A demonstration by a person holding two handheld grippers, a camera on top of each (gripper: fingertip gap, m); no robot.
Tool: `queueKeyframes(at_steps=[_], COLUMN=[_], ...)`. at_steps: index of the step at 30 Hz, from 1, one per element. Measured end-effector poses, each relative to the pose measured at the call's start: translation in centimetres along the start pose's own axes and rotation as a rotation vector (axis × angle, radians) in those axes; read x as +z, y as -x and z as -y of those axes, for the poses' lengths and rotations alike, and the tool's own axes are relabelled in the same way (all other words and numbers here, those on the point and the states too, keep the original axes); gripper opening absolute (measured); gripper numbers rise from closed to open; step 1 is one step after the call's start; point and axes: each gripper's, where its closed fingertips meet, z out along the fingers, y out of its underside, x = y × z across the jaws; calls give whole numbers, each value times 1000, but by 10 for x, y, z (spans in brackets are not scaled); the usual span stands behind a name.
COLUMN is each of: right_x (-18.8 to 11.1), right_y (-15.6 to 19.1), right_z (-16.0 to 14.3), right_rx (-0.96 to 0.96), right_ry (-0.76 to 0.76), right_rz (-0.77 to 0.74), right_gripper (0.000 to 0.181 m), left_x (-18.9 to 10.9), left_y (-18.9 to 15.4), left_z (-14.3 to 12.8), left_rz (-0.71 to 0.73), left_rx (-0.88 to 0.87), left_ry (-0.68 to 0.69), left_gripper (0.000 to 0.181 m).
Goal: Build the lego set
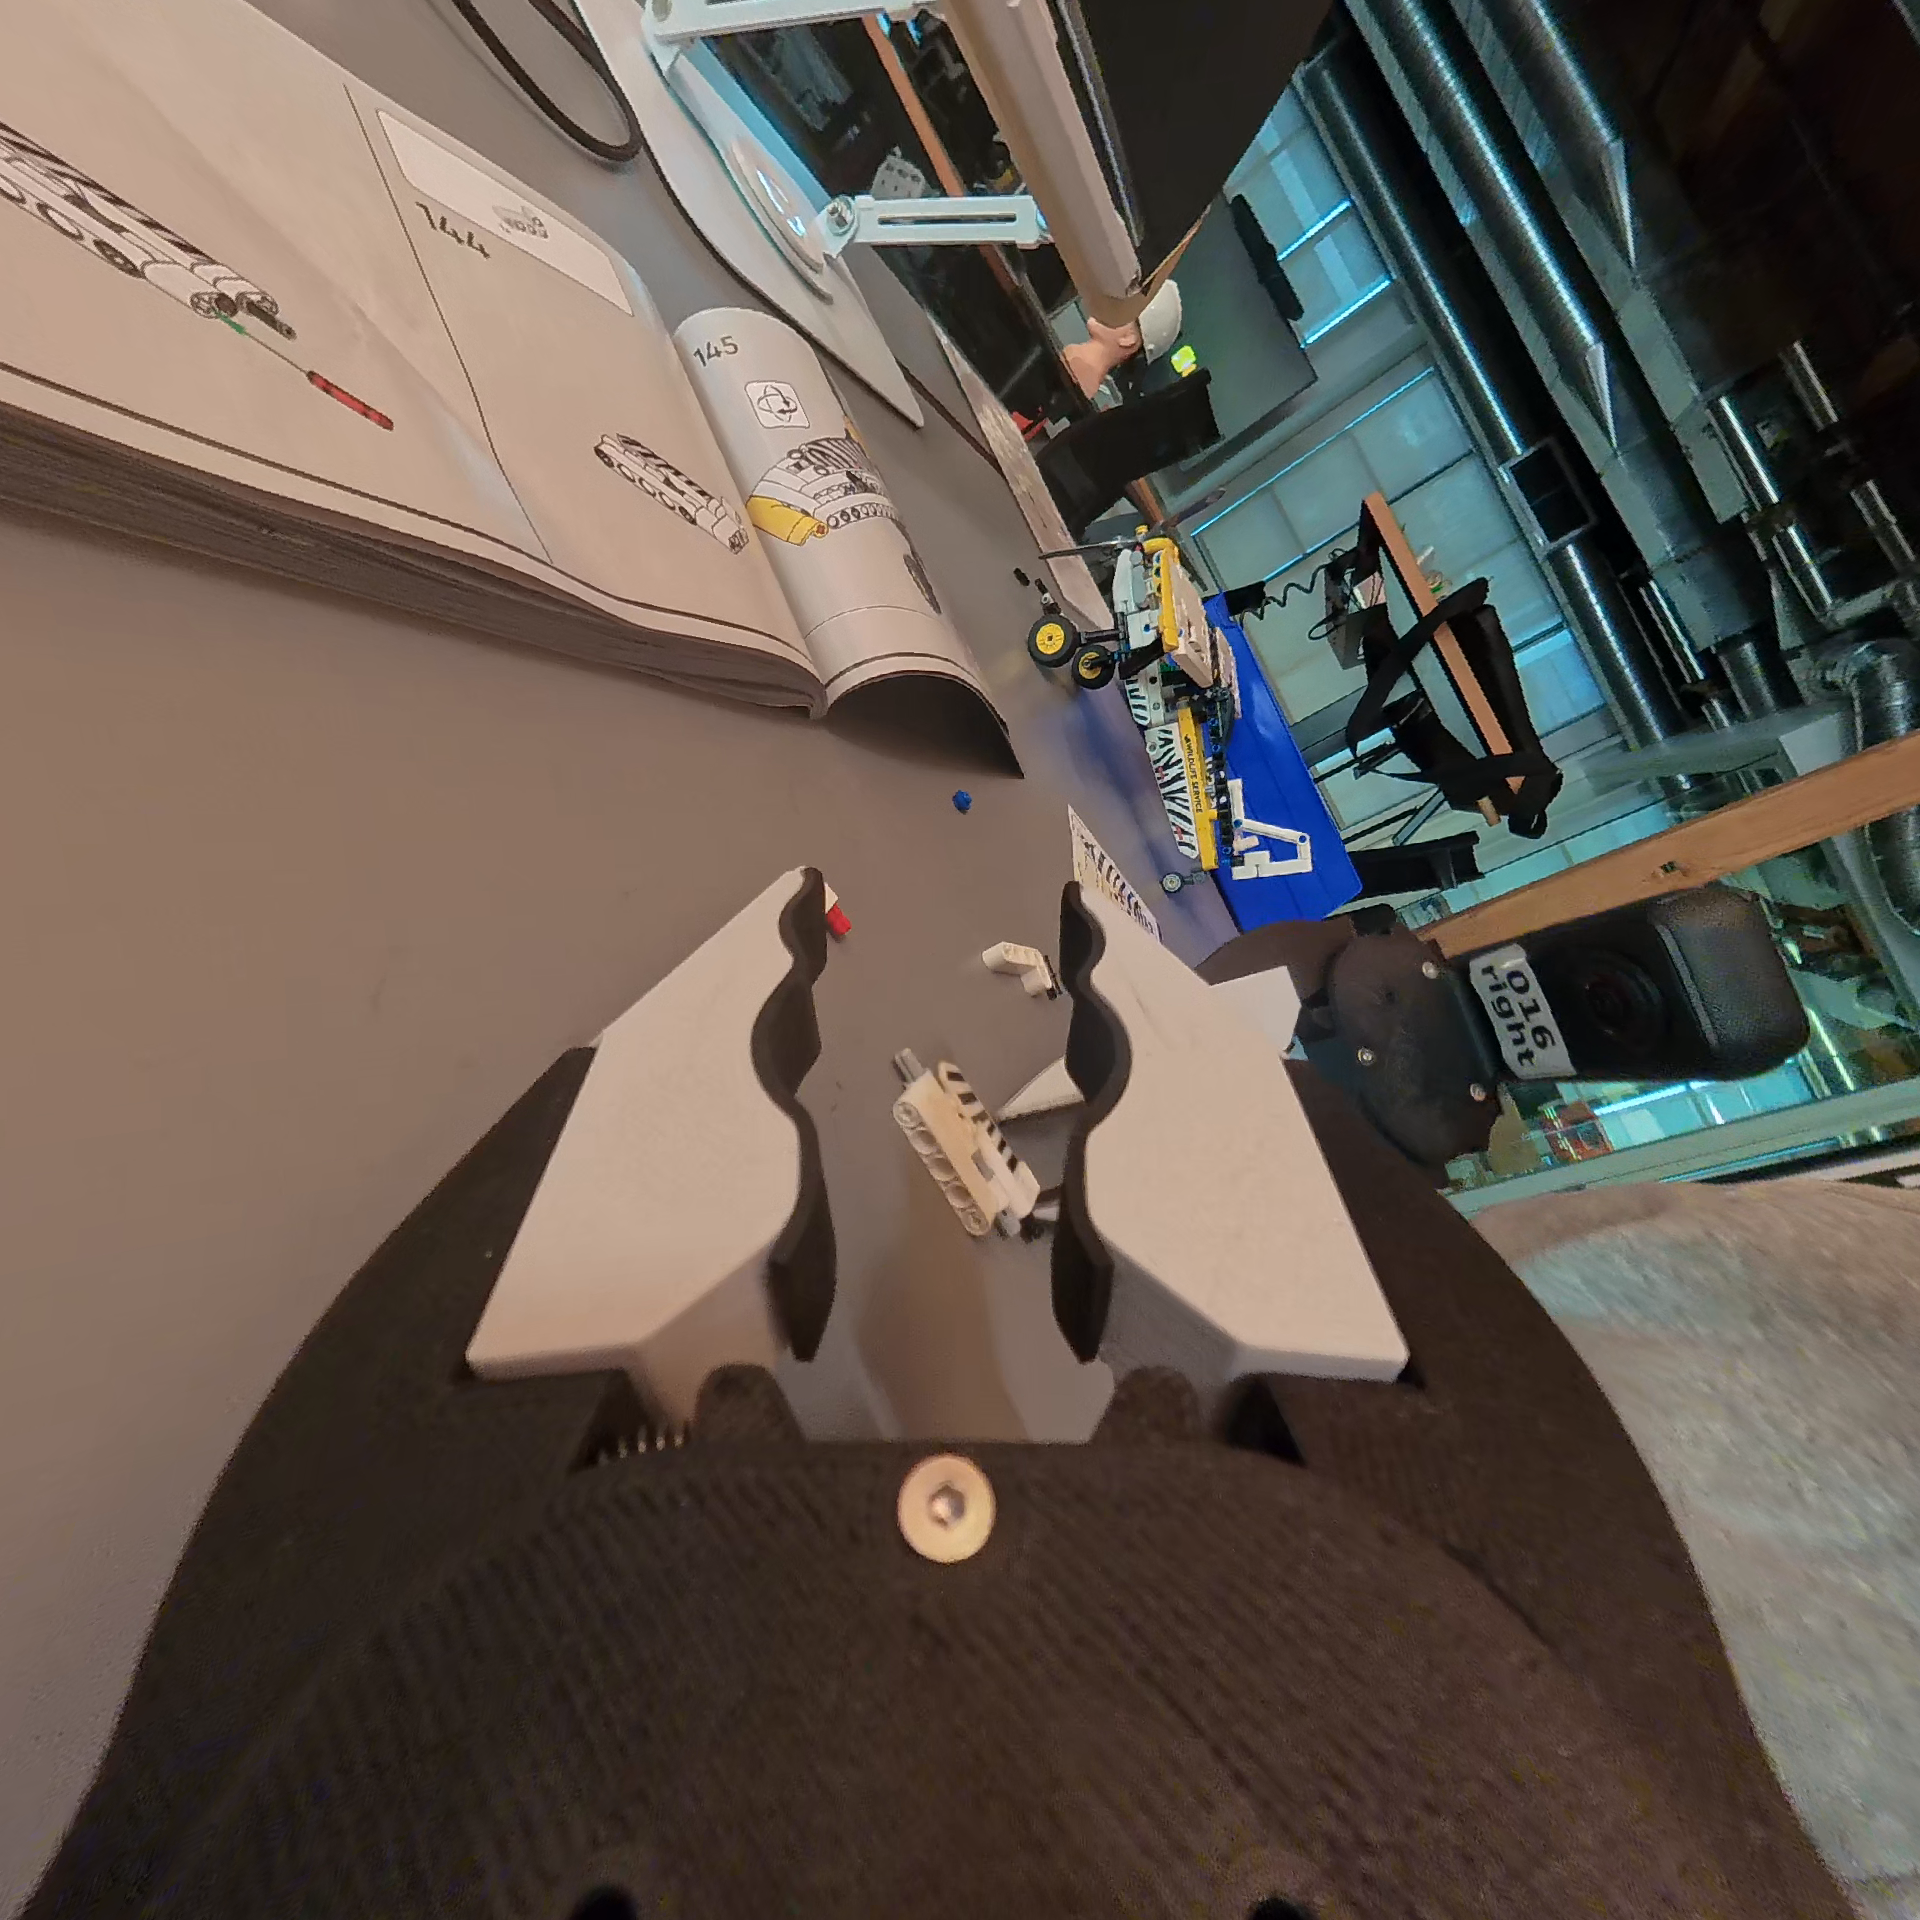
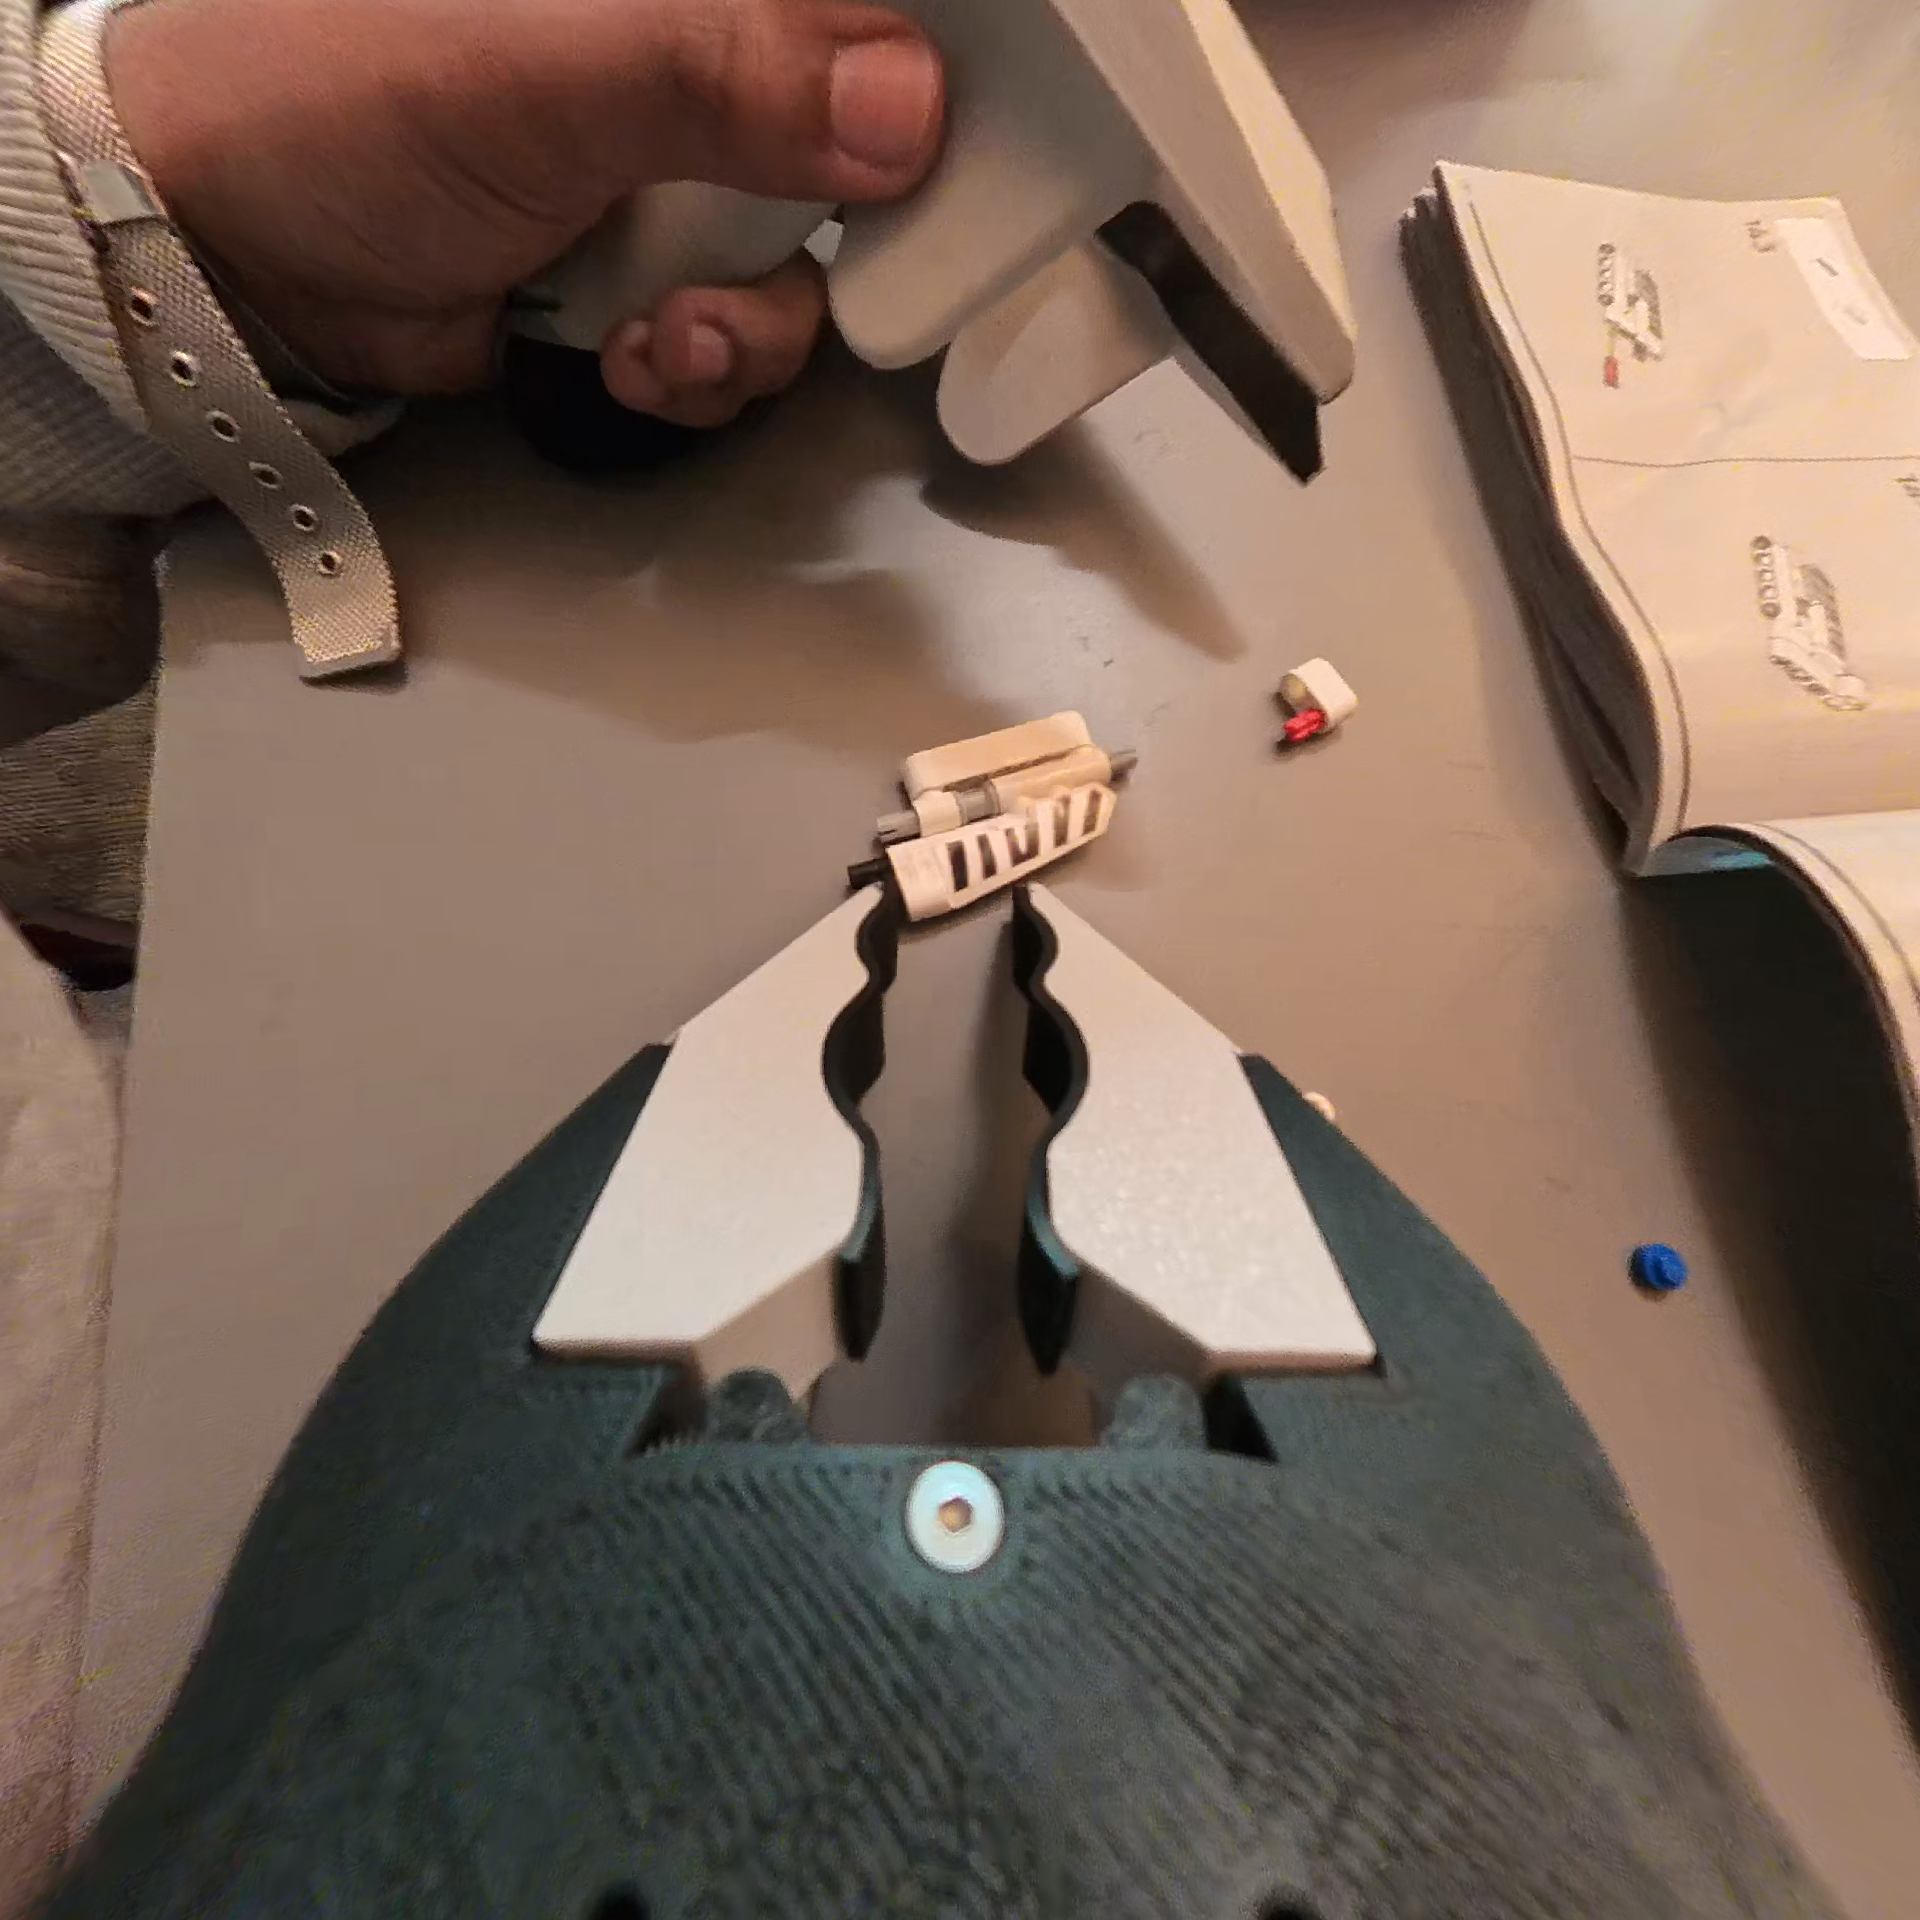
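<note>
A small white lego subassembly with black zebra stripes [image 1: 966, 1143] lies on the grey table. In the left wrist view it shows in the gap between the fingers of my left gripper [image 1: 940, 914], which is open, empty and held above the table. In the right wrist view the subassembly [image 2: 997, 821] lies just beyond the tips of my right gripper [image 2: 951, 899], which is open and empty. A white connector with a red pin [image 2: 1314, 701] lies to its right. A blue pin [image 2: 1657, 1268] lies farther right.
The open instruction booklet [image 1: 416, 416] lies at the left, and shows at the right in the right wrist view [image 2: 1714, 468]. A partly built yellow and white model [image 1: 1164, 665] rests by a blue bin [image 1: 1278, 831]. A hand [image 2: 468, 187] holds the left gripper's white fingers [image 2: 1049, 343]. Spacing between my two grippers at the tips: around 10 cm.
</note>
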Motion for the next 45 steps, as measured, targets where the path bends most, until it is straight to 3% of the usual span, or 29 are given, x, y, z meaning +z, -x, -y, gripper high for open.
queueKeyframes(at_steps=[18,26,31,38,45], right_x=[-6,-22,-21,22,38], right_y=[-14,-27,-37,-61,-68], right_z=[2,16,41,41,22], right_rx=[-121,4,182,349,314], right_ry=[-16,-147,-235,-55,81], right_rz=[-224,-235,-196,-159,-239], right_gripper=[17,22,27,35,33], left_x=[-4,-5,-10,-17,-21], left_y=[-4,-6,-9,-11,-13], left_z=[5,7,14,22,26], left_rz=[-26,-46,-57,-47,-64], left_rx=[4,-4,12,58,54], left_ry=[-38,-55,-100,-151,-176], left_gripper=[44,43,42,40,38])
